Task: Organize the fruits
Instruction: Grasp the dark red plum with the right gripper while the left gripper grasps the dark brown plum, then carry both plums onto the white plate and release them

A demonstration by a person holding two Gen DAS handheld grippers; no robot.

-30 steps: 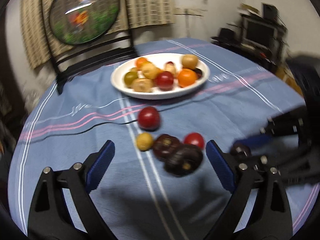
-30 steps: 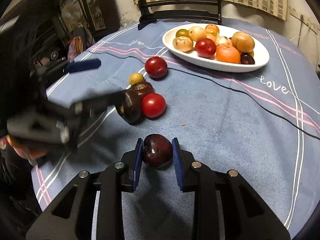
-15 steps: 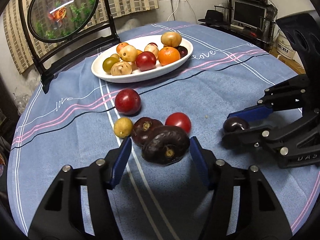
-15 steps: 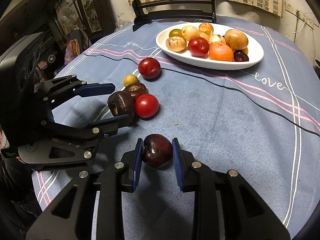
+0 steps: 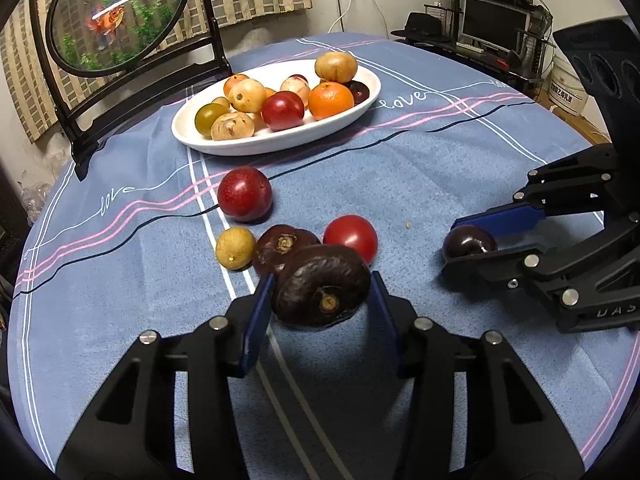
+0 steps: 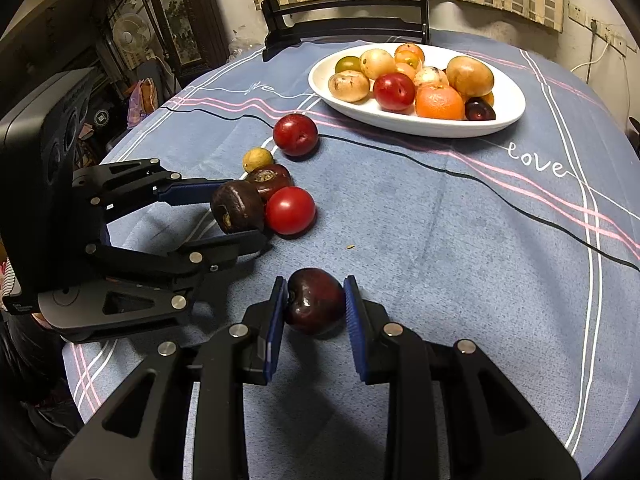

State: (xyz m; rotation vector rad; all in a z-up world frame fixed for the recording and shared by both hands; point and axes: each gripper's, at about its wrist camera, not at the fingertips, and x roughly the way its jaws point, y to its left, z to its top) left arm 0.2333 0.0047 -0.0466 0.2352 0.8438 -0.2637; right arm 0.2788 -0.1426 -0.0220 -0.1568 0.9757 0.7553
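The left hand-held gripper grips a dark brown mangosteen, while the right hand-held gripper grips a dark plum.

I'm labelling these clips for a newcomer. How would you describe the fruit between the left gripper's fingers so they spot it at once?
On the blue tablecloth, short of the white plate, lies a small cluster of loose fruit. Nearest the left gripper, between its blue pads, sits the dark brown fruit: largest there, dull and wrinkled, unlike the glossy red tomato behind it.

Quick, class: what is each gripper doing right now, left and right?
Left gripper: closed on the dark brown fruit.
Right gripper: closed on the dark red plum.
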